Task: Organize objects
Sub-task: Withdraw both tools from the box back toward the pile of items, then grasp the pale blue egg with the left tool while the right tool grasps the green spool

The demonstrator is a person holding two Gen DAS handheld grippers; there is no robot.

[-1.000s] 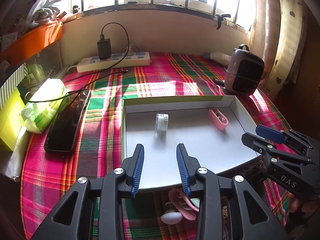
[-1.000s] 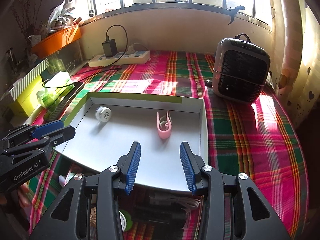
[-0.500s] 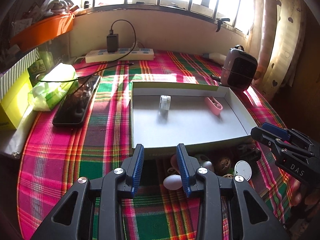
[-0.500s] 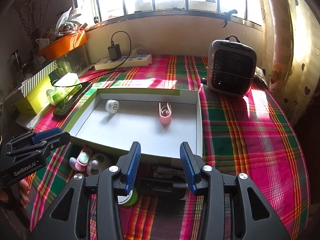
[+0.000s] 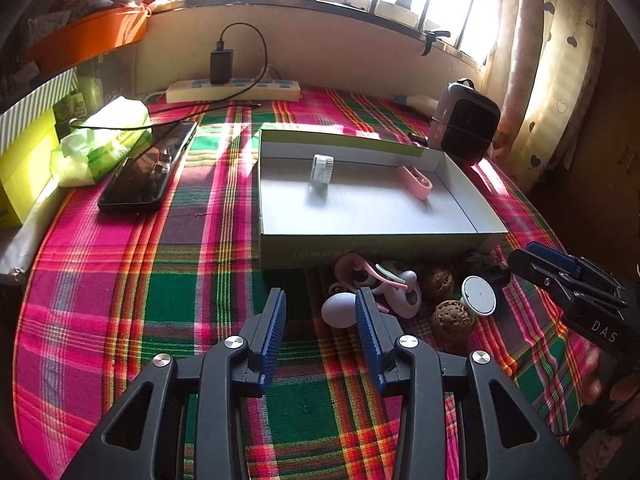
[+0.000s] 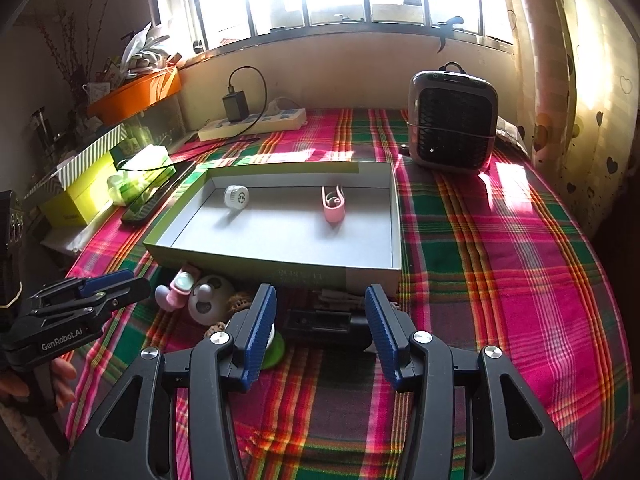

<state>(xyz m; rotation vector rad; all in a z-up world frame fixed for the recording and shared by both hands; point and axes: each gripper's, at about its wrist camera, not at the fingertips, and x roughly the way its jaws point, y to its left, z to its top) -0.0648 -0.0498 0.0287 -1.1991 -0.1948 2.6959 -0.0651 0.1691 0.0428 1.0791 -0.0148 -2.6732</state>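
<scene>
left tool (image 5: 321,312): opening, empty; white egg (image 5: 339,310) beside right finger | right tool (image 6: 320,320): opening; black case (image 6: 320,322) beyond

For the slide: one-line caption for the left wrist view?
Left gripper, jaws opening and empty, above small objects heaped before the box holding two items.

The table is covered by a woven plaid cloth (image 5: 120,280) with a matt finish. At its centre, the shallow box (image 5: 360,246) appears to be cardboard, matt grey inside and green outside; near the left edge, the phone (image 5: 148,172) shows a glossy black face. Both the left gripper (image 5: 320,320) and right gripper (image 6: 320,320) have matt black plastic bodies, ribbed blue pads (image 5: 274,336) and bright metal screws.
</scene>
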